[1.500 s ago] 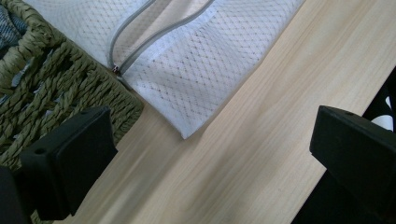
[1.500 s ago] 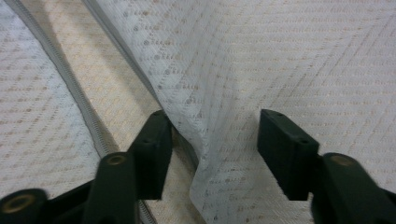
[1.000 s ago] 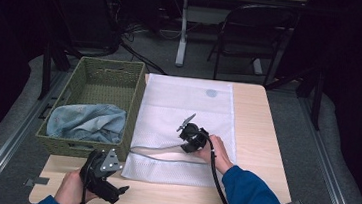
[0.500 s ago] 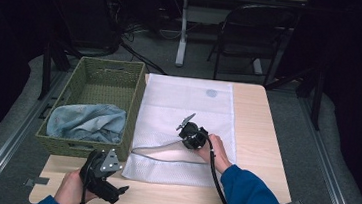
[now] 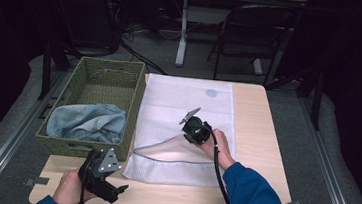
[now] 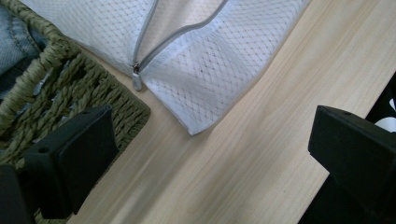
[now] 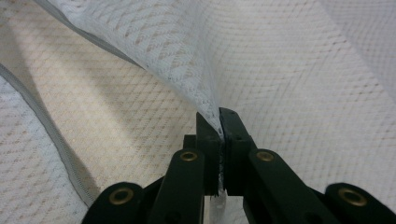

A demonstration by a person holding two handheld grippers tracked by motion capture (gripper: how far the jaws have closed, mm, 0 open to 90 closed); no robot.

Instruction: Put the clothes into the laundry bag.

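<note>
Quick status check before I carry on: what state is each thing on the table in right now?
Mesh laundry bag: flat on the table, zipper open, top layer pinched up.
Zipper pull: at the bag's corner by the basket.
Right gripper: shut on the mesh.
Left gripper: open, nothing between the jaws, over bare table.
Wicker basket: upright beside the bag.
Denim garment: crumpled inside the basket.

Mesh bag (image 5: pixel 183 107): white net cloth, fine open weave, matt; grey fabric zip tape, small metal zip pull (image 6: pixel 136 80). Table (image 5: pixel 258 134): pale wood, smooth, faint sheen. Basket (image 5: pixel 88 80): olive woven cord, coarse, rough. Denim cloth (image 5: pixel 86 122) inside: faded blue, soft, matt. Right gripper (image 7: pixel 219 125): black matt plastic, brass-look rivets. Left gripper (image 6: pixel 205 154): black matt pads.
</note>
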